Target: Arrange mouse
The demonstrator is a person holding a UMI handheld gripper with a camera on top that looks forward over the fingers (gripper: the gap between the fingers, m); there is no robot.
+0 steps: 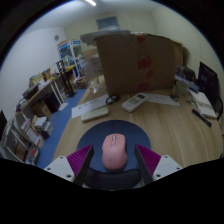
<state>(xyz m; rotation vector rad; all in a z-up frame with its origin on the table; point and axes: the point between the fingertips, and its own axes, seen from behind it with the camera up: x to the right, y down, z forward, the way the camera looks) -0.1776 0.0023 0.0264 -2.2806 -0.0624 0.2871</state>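
Centrally, one pink mouse [114, 151] held between both pads [84, 157] of the gripper [115, 160].
Its lower end is hidden; one keyboard [95, 113] lies on the wooden table [160, 125] beyond.

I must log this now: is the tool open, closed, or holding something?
Tool: closed on the pink mouse, both pads pressing its sides.

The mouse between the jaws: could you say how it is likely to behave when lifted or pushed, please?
The mouse looks rigid, so it should keep its shape. Its rounded, smooth top may slip from the gripper. Low and flat-based on the table, it probably slides, not tips.
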